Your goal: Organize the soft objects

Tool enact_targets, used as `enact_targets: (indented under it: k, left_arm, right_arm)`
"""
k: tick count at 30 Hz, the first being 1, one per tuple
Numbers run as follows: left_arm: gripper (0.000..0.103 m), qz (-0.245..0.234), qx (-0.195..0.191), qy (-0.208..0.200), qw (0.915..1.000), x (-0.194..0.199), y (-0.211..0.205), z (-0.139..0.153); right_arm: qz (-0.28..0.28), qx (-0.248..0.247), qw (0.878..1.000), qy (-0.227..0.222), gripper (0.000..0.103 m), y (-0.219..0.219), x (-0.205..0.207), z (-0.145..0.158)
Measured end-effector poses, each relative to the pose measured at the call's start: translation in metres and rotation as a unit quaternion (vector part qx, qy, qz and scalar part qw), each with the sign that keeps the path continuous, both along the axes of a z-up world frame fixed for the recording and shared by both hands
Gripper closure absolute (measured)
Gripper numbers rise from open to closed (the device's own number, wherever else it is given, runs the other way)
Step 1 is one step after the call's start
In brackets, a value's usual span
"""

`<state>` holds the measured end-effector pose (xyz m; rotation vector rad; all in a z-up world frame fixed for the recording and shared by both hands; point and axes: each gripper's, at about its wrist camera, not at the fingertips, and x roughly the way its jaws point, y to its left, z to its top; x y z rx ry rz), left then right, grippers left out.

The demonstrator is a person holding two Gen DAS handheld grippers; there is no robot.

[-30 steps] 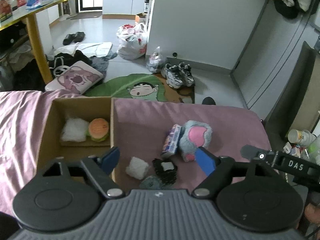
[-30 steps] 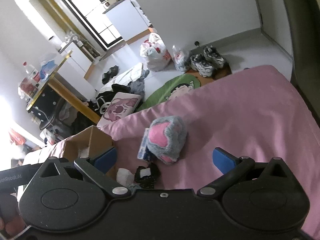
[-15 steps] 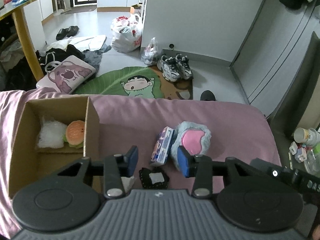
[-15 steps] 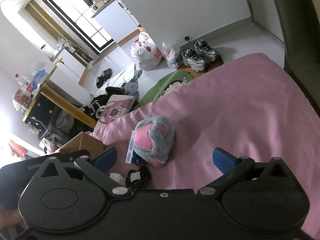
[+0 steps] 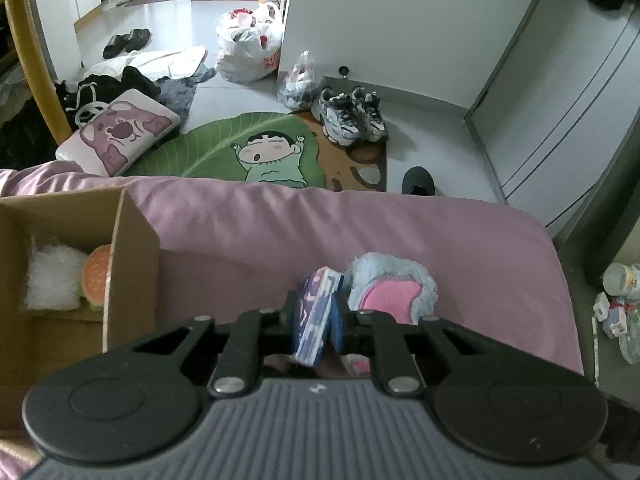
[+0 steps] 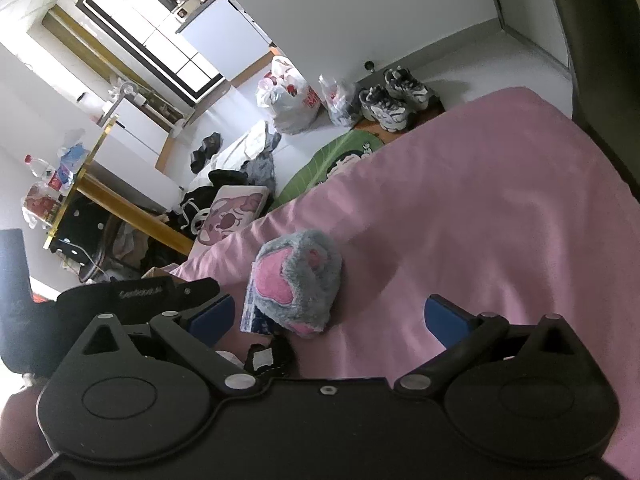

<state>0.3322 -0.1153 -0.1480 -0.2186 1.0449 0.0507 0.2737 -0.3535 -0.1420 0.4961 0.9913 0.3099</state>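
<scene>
Soft things lie on a pink bed (image 5: 400, 232), and some are already in the cardboard box (image 5: 128, 264) on the left. Inside the box sit a white fluffy ball (image 5: 50, 280) and a little burger toy (image 5: 96, 280), side by side and touching.

Next comes the left hand-held gripper (image 5: 316, 324). It is squeezed tight on a small blue and purple packet (image 5: 316, 312), which stands on its edge between the pads. Right beside the packet, touching it, is a grey furry paw toy (image 5: 392, 288) with pink pads. A black thing with a white patch (image 6: 266, 356) lies just below them on the bed.

The right hand-held gripper (image 6: 328, 318) hangs over the bed with its pads far apart, holding nothing.

The packet is soft and held only by its lower part, so it could slip out on the way to the box. Lifting it might drag the paw toy along too, because they touch. The box wall is tall, and a low swing could bump it.
</scene>
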Motion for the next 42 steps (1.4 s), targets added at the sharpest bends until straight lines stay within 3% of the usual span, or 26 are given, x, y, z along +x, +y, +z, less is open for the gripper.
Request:
enact_targets:
  k: [16,23,27,32,37,42]
  left_arm:
    - [0.09,-0.025,0.017,0.049,0.9983,0.032,-0.021,-0.031]
    - [0.089,-0.052,-0.027,0.056,0.9967,0.031,-0.036,-0.024]
    - [0.089,-0.067,-0.028,0.057,0.9957,0.032,-0.047,-0.026]
    - [0.086,-0.061,-0.076,0.072,0.9927,0.034,-0.047,-0.032]
    - [0.085,-0.052,-0.093,0.065,0.9922,0.032,-0.039,-0.024]
    - [0.084,-0.048,-0.081,0.058,0.9938,0.035,-0.034,-0.02]
  right_arm:
    - [-0.005,0.005,1.0,0.021,0.001,0.0,0.023,-0.017]
    - [-0.02,0.003,0.999,0.026,0.001,-0.004,0.024,-0.02]
    - [-0.029,0.0,0.999,0.03,0.001,-0.009,0.024,-0.022]
    - [-0.024,-0.003,0.999,0.034,0.001,-0.008,0.024,-0.025]
    - [-0.025,-0.004,0.999,0.037,0.003,-0.007,0.028,-0.026]
    - [-0.03,0.007,0.999,0.042,0.008,-0.003,0.034,-0.03]
